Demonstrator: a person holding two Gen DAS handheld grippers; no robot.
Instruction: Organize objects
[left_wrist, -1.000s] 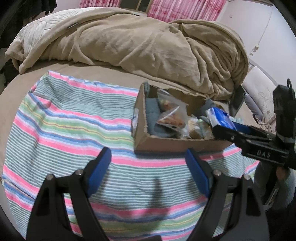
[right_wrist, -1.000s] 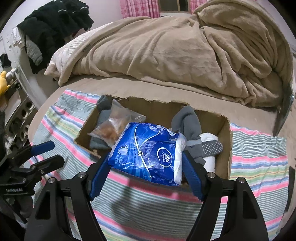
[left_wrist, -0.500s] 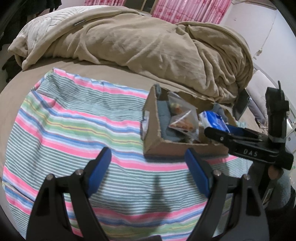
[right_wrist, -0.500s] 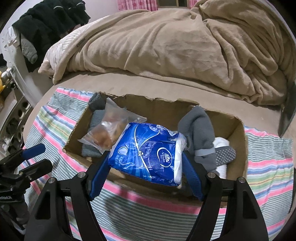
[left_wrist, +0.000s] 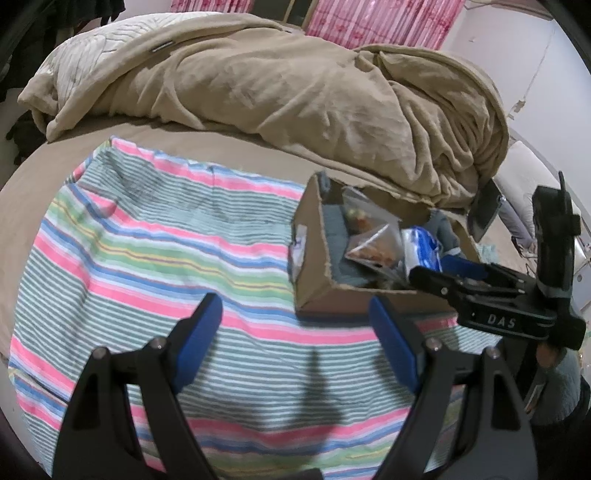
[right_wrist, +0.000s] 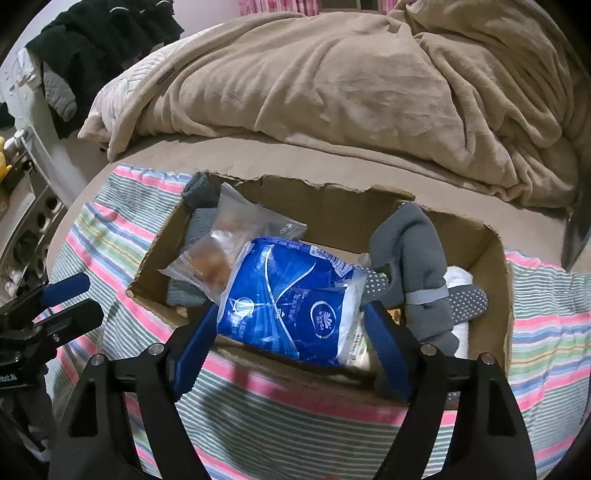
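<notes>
A cardboard box (right_wrist: 491, 266) sits on a striped cloth (left_wrist: 147, 258) on the bed. My right gripper (right_wrist: 290, 321) is shut on a blue tissue pack (right_wrist: 291, 299) and holds it over the box's near side. Inside the box lie a clear snack bag (right_wrist: 221, 251), grey socks (right_wrist: 413, 266) and a folded grey cloth (right_wrist: 199, 225). My left gripper (left_wrist: 295, 343) is open and empty above the cloth, left of the box (left_wrist: 314, 266). The right gripper (left_wrist: 480, 291) and the tissue pack (left_wrist: 421, 247) also show in the left wrist view.
A rumpled beige blanket (right_wrist: 332, 92) is heaped on the bed behind the box. Dark clothes (right_wrist: 92, 48) hang at the far left. A dark flat object (left_wrist: 485, 210) leans at the bed's right edge.
My right gripper has carried the tissue pack forward and lower over the box. My left gripper has drawn back and to the left, away from the box.
</notes>
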